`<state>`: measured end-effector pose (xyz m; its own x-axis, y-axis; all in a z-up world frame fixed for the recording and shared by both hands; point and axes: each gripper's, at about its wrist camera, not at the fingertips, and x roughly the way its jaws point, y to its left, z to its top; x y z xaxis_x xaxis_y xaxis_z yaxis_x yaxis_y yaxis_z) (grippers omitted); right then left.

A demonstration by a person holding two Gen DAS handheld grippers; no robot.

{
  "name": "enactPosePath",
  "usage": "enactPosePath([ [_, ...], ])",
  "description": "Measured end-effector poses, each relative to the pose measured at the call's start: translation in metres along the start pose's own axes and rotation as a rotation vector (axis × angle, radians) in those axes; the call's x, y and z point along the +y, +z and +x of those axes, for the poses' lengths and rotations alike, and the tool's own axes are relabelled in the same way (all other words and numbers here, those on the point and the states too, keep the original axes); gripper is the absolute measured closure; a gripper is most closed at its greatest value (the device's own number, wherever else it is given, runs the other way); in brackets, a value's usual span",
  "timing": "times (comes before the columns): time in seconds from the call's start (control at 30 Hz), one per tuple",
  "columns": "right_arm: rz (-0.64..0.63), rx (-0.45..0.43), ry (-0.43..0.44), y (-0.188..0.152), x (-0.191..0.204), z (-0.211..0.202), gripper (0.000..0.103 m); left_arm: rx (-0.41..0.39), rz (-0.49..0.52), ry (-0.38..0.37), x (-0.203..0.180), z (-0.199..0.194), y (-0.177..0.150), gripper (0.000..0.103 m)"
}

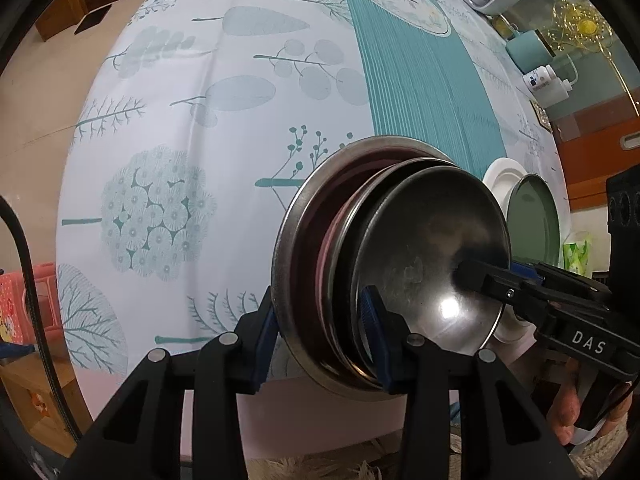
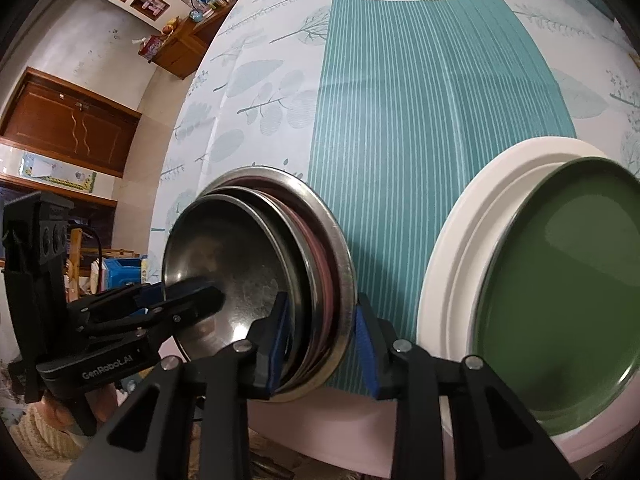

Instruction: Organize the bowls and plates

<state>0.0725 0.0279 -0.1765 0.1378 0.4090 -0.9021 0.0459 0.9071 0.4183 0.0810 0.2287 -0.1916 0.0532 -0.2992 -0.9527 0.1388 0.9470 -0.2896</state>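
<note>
Steel dish stack (image 1: 400,264): sitting flat on the leaf-print tablecloth (image 1: 200,120) at the table's near edge, lower centre-right of the left wrist view and lower centre-left of the right wrist view. A wide steel plate is lying at the bottom, a pinkish rim is showing above it, and shallower steel dishes are nesting on top.

Left gripper (image 1: 318,326): straddling the stack's left rim with my jaws narrowed. One blue pad is sitting outside the bottom plate's edge and the other over the inner dishes, and both look to be pressing.

Key relation: being round, the stack is offering no long axis. It is lying directly ahead of and below both pairs of jaws, between them, so neither hand is nearer.

Right gripper (image 2: 322,338): taking the opposite rim the same way, with one pad inside, one outside, and its jaws narrowed onto the edge.

Hand pose: both are pointing steeply downward from the near side of the table, mirroring each other.

White plate (image 2: 460,240): lying just beside the stack toward the right of the frame and carrying a green plate (image 2: 560,280). Neither gripper is touching them.

Judgement: a level two-handed lift is looking like the next call.
</note>
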Motion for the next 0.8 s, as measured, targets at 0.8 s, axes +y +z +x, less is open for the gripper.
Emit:
enactPosePath([
  [0.8, 0.155, -0.155, -0.074, -0.07, -0.019, -0.069, 0.073, -0.042, 0.244, -0.02, -0.073, -0.05, -0.037, 0.064],
])
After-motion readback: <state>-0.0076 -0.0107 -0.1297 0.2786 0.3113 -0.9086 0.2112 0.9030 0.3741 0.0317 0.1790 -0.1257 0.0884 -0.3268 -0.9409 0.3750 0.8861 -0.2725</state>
